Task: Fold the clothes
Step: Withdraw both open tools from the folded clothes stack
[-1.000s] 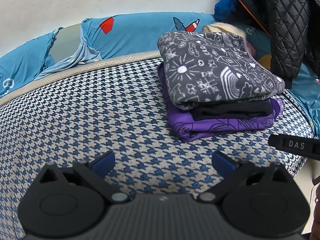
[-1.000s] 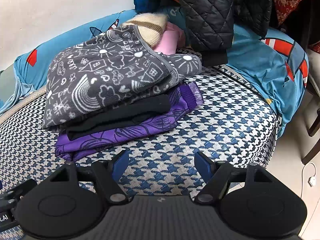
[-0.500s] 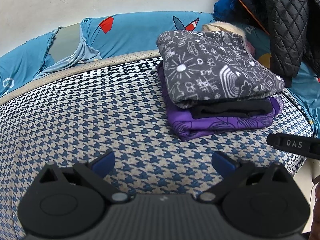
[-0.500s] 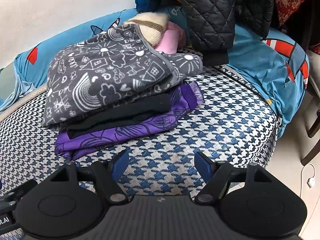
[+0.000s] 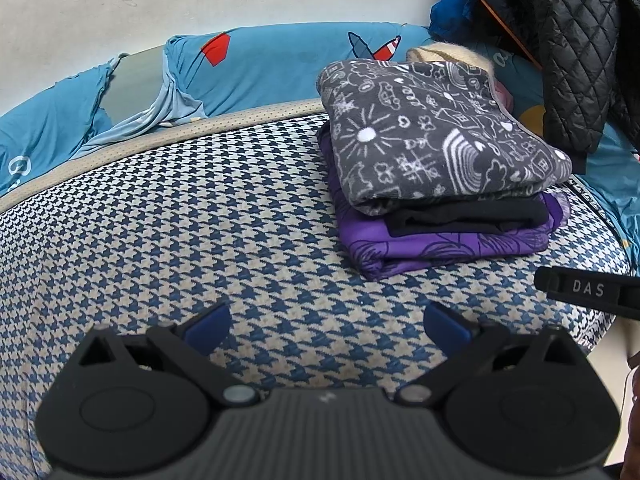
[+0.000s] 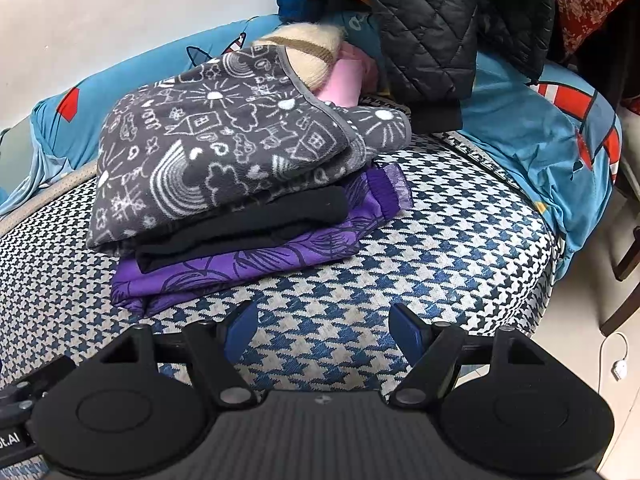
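Note:
A stack of folded clothes lies on the houndstooth cushion (image 5: 200, 232): a grey doodle-print fleece (image 5: 432, 136) on top, a black garment (image 5: 468, 216) under it, a purple garment (image 5: 440, 248) at the bottom. In the right wrist view the same grey fleece (image 6: 224, 148), black garment (image 6: 256, 224) and purple garment (image 6: 248, 268) sit just beyond the fingers. My left gripper (image 5: 326, 326) hovers open over bare cushion, left of and nearer than the stack. My right gripper (image 6: 324, 328) is open above the cushion (image 6: 440, 248) in front of the stack. Neither holds anything.
A cream knit item (image 6: 304, 52) and pink cloth (image 6: 348, 80) lie behind the stack. A black quilted jacket (image 6: 424, 28) hangs over the back right. Blue patterned bedding (image 5: 260, 68) lines the rear. The cushion's edge drops to the floor (image 6: 592, 320) at right.

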{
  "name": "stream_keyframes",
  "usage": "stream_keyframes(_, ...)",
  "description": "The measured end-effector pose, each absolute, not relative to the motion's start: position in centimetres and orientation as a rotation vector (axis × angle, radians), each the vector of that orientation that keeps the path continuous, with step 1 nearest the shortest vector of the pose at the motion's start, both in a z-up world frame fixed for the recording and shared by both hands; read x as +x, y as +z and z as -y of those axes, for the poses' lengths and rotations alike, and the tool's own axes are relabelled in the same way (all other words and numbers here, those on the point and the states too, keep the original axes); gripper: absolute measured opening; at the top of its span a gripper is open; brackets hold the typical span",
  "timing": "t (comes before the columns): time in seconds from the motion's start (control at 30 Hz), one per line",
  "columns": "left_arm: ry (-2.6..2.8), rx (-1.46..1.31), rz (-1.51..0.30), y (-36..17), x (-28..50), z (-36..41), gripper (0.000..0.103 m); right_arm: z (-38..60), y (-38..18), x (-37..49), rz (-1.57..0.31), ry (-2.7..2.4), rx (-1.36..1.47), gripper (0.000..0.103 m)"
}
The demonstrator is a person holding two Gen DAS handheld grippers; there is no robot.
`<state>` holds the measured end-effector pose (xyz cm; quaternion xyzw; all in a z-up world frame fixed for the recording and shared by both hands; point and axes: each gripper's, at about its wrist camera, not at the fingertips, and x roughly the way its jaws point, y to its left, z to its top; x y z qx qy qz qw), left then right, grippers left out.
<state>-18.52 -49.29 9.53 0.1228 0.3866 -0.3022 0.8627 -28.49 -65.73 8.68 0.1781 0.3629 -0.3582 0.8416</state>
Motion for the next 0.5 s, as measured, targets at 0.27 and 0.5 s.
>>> stream_keyframes(0.27,-0.633,0.258,-0.809,9.53,-18.52,49.14,0.103,65.43,8.77,-28.29,-0.769,-0.754,0.364,0.072)
stream_keyframes(0.5,-0.633,0.258,-0.810,9.53,-18.51,49.06,0.103,65.21,8.84,-28.15,-0.772,-0.752,0.354,0.072)
